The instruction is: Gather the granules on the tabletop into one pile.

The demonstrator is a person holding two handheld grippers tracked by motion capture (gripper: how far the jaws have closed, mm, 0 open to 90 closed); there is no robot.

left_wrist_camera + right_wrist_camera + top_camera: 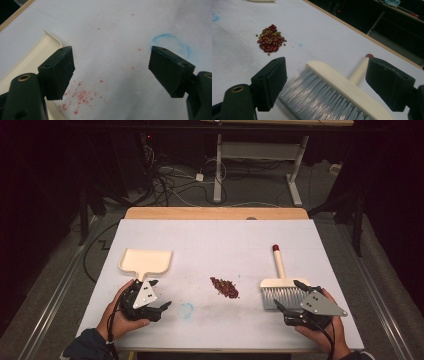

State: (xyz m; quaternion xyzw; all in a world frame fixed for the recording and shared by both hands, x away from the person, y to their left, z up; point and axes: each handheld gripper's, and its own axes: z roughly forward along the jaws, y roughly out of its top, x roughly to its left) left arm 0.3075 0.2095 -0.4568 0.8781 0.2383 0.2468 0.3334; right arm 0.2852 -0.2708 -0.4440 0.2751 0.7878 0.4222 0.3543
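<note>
A cream dustpan (145, 260) lies at the left of the white table, its short handle pointing at me. My left gripper (161, 293) hovers open just right of that handle; in the left gripper view the dustpan's rim (30, 57) sits beside the left jaw, with nothing between the jaws of the left gripper (111, 72). A pile of red beans (224, 287) (270, 38) lies mid-table. At the right lies a cream brush (280, 282) with grey bristles (317, 97) and a red-tipped handle (359, 70). My right gripper (287, 293) (329, 75) is open above the bristles.
A faint blue ring (186, 310) (172, 43) and reddish specks (82, 95) stain the white table cover (215, 245). The wooden far edge (215, 213) runs across the back. Beyond it are cables and a desk frame (260, 165) on the floor.
</note>
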